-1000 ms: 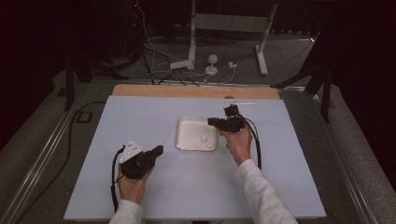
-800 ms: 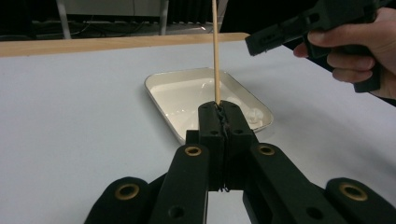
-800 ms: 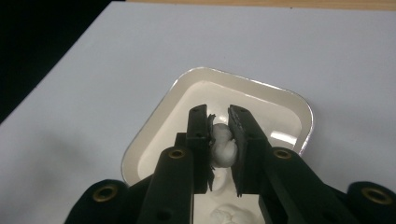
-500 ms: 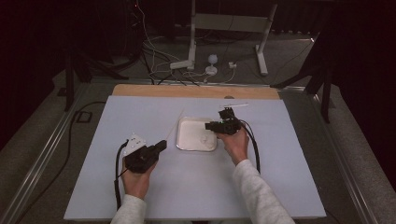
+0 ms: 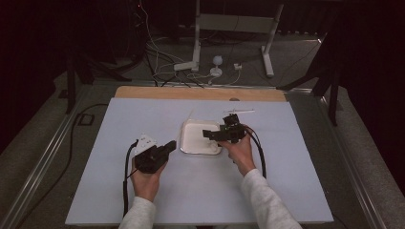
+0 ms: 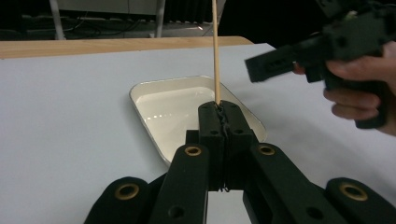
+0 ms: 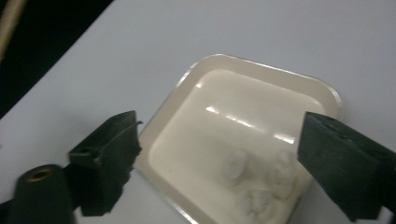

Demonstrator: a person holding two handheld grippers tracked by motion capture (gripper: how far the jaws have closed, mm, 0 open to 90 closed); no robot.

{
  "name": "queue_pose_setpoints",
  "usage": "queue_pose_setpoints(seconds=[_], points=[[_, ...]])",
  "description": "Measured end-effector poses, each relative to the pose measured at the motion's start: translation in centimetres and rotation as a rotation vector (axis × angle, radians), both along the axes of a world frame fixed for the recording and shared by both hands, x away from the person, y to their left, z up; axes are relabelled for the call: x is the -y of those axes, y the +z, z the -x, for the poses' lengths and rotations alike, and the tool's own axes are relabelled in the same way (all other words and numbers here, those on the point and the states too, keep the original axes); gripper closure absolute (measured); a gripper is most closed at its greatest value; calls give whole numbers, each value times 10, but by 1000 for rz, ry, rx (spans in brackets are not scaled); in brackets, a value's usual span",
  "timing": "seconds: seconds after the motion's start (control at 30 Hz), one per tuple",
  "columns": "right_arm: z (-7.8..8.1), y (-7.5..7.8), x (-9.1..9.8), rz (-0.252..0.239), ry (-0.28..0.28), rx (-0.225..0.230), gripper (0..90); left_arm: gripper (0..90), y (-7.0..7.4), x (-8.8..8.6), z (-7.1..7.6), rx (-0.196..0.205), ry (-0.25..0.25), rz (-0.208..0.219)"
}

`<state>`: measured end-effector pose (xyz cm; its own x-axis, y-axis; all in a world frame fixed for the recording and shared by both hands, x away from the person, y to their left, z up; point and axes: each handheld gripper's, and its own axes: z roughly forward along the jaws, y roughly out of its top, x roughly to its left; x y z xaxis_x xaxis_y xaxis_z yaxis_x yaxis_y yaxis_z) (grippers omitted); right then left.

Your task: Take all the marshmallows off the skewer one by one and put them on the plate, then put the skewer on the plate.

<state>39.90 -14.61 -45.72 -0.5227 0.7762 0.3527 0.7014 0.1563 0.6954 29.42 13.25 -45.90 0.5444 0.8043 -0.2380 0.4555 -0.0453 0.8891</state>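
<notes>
The left gripper is pinching a thin stick. The right gripper is hanging open over the white lumps in the tray, its jaws just having been opening with nothing pressed between them. The stick could be poking the tray and tipping it.

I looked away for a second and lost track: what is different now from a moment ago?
The right gripper has just been opening its jaws over the white tray; nothing is between them now, and white lumps lie in the tray below. The left gripper has edged slightly toward the tray, jaws shut on the thin wooden stick. The tray has kept its place on the table.
</notes>
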Motion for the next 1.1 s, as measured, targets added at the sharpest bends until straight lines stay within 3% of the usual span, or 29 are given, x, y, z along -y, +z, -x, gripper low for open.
queue_pose_setpoints(seconds=[0.33,0.5,1.1], points=[[20,13,8,-19,79,69,1,900,9,8,-9,8,22,13],[27,15,16,-16,85,86,0,900,9,11,-14,0,39,20],[55,15,50,-83,65,134,0,899,3,37,-33,-42,89,10]])
